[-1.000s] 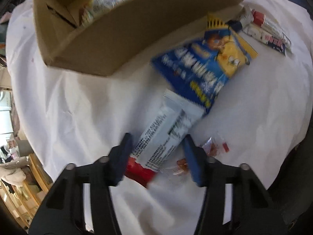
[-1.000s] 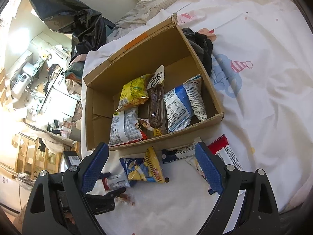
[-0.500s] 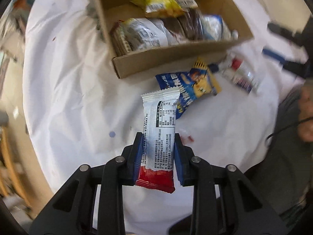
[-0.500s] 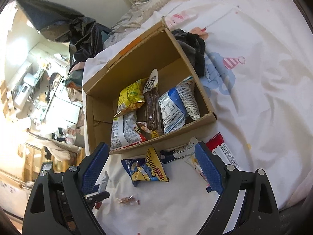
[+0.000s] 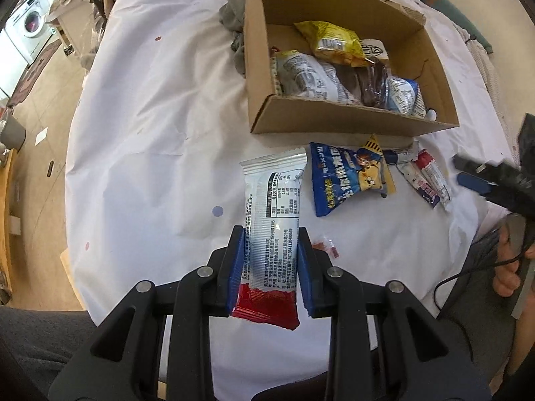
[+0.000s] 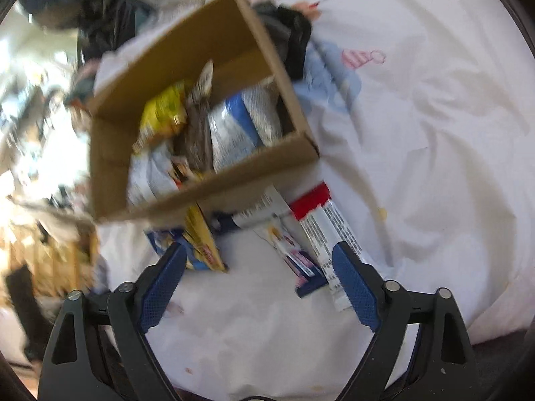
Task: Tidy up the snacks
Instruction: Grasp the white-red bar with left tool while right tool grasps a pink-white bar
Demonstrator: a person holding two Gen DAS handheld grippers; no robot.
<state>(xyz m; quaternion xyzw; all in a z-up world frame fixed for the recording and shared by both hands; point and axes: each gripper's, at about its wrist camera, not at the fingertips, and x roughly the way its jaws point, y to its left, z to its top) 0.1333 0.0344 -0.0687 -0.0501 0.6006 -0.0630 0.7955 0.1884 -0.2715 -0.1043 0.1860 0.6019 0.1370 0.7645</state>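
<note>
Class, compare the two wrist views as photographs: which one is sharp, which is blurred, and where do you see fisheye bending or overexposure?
Left wrist view: sharp; print on the white-and-red snack bar is legible, and the cardboard box edges curve near the frame rim. Right wrist view: motion-blurred across the box and the packets, the window side at left washed out, while the right gripper itself stays crisp, its jaws closing with nothing between.

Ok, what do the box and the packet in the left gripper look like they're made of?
The box looks like plain brown corrugated cardboard: matte, with raw cut edges and folded flaps. The packet, clamped in the left gripper, seems to be thin plastic or foil-lined film: glossy white and red, with printed text, a crimped serrated end seal and soft creases. Which of the two it is cannot be told.
</note>
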